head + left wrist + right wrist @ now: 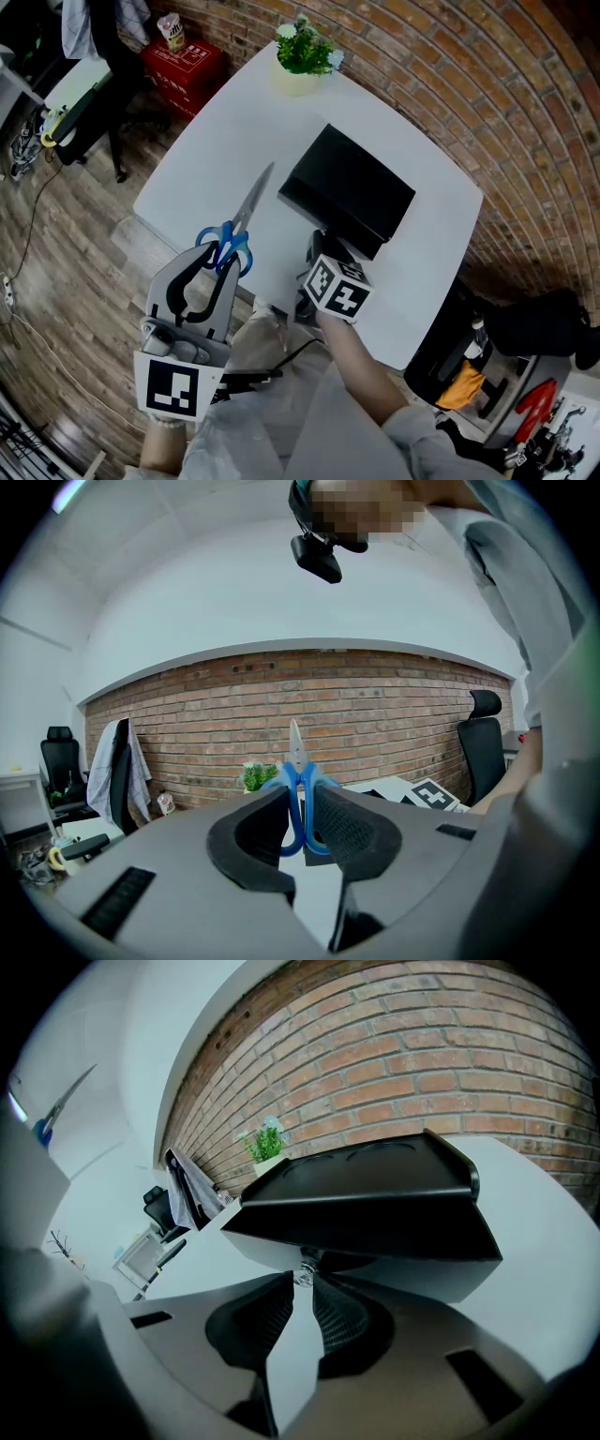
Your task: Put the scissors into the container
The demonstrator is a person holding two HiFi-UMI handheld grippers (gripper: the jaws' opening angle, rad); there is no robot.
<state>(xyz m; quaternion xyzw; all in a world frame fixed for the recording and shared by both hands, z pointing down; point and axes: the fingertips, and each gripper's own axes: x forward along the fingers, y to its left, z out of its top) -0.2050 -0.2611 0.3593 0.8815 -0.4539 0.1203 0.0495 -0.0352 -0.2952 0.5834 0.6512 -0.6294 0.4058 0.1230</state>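
Half the job looks done: the scissors (236, 228) appear lifted off the white table (197, 178), their blue handles clamped in the left gripper (220, 262), beside but not in the black container (354, 187). The right gripper (317, 246) is pinched shut on a small knob (302, 1279) at the container's front. Carrying the scissors over and letting go are left.

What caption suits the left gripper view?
Left gripper clamped on blue-handled scissors, blades pointing away from the camera, brick wall behind.
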